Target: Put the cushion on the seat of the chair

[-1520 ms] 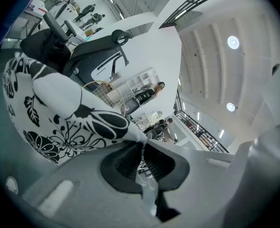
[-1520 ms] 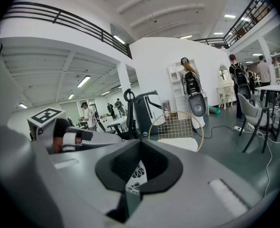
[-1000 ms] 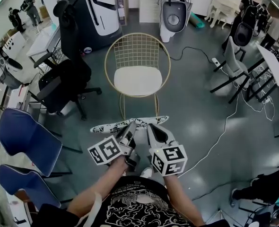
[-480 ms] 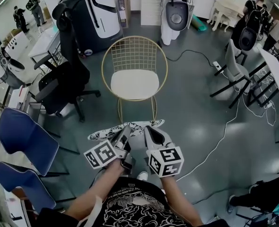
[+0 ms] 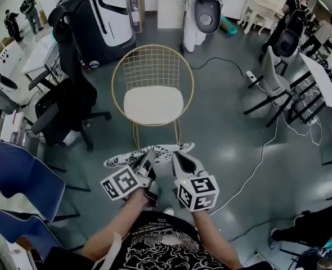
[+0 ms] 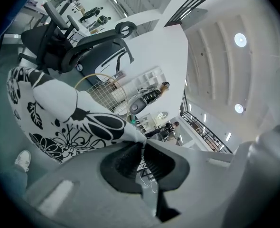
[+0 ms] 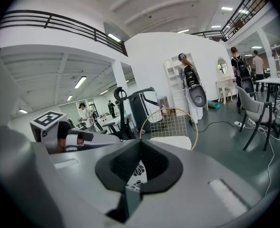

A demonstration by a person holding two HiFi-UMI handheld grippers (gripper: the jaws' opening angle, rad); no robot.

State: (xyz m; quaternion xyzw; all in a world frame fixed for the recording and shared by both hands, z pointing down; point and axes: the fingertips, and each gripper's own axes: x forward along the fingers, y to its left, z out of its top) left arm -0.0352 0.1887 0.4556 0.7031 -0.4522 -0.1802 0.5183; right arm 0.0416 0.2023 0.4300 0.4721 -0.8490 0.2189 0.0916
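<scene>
A flat cushion point(image 5: 149, 152) with a black-and-white flower print hangs level in front of me, held by its near edge. My left gripper point(image 5: 149, 156) is shut on the cushion point(image 6: 59, 113), with the cloth pinched at the jaw tips. My right gripper point(image 5: 175, 156) is shut on the same edge, and patterned cloth point(image 7: 136, 175) shows under its closed jaws. The gold wire chair point(image 5: 153, 49) with a white seat point(image 5: 153, 104) stands just beyond the cushion, facing me. Both gripper views show the chair point(image 7: 171, 127) ahead.
A black office chair point(image 5: 70, 103) stands left of the gold chair, and blue chairs point(image 5: 22, 176) stand nearer at the left. A big black-and-white machine point(image 5: 107, 18) is behind. A white cable point(image 5: 261, 156) runs over the floor at right, near tables and a grey chair point(image 5: 273, 75).
Both grippers have carried the cushion a little forward, closer to the gold chair. Their hold on the cushion is unchanged.
</scene>
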